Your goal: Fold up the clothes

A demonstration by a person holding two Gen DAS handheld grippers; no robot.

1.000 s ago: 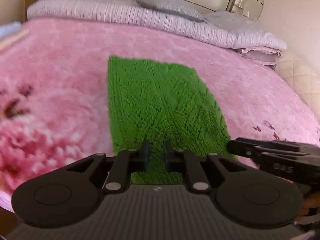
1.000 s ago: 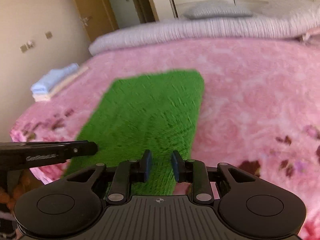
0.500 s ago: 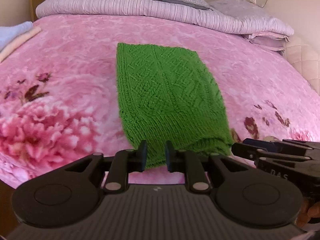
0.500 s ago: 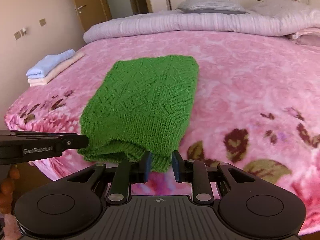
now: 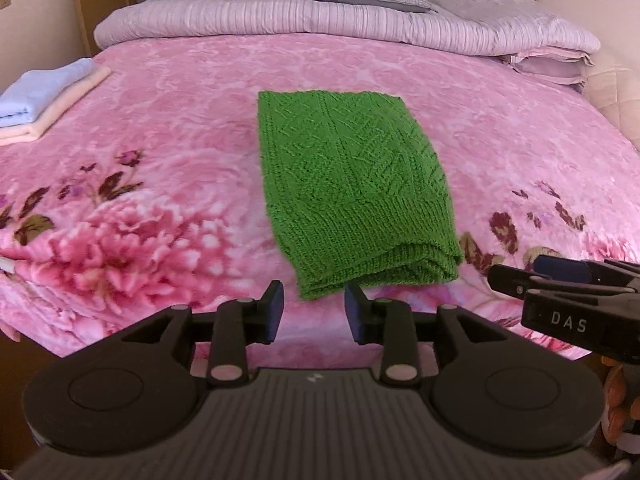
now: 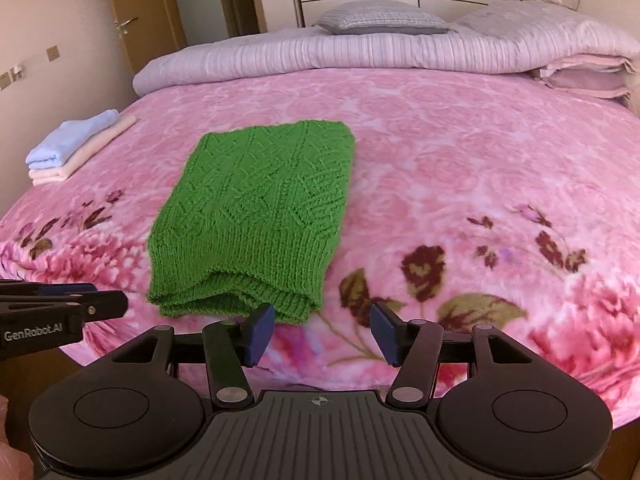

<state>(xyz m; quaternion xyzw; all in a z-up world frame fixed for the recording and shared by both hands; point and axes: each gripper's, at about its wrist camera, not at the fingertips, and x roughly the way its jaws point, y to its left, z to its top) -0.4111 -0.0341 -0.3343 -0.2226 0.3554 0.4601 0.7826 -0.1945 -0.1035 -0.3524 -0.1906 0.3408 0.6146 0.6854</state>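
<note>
Green sweater (image 5: 352, 188) is lying folded at twelve o'clock, bare blanket (image 5: 160, 128) around; left gripper (image 5: 314, 312) and right gripper (image 6: 322, 334) are opening, nothing between; "DAS", "GenRobot.AI" are showing.

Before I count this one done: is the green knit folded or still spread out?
Folded. The green knit lies as a compact rectangle on the pink blanket, with stacked layers showing at its near ribbed edge. Neither claw holds it.

Left gripper (image 5: 314, 306) angled downward, jaws opening, nothing between them. Right gripper (image 6: 322, 332) just alongside, also tilted down, jaws spreading wider, nothing between the pads either.
</note>
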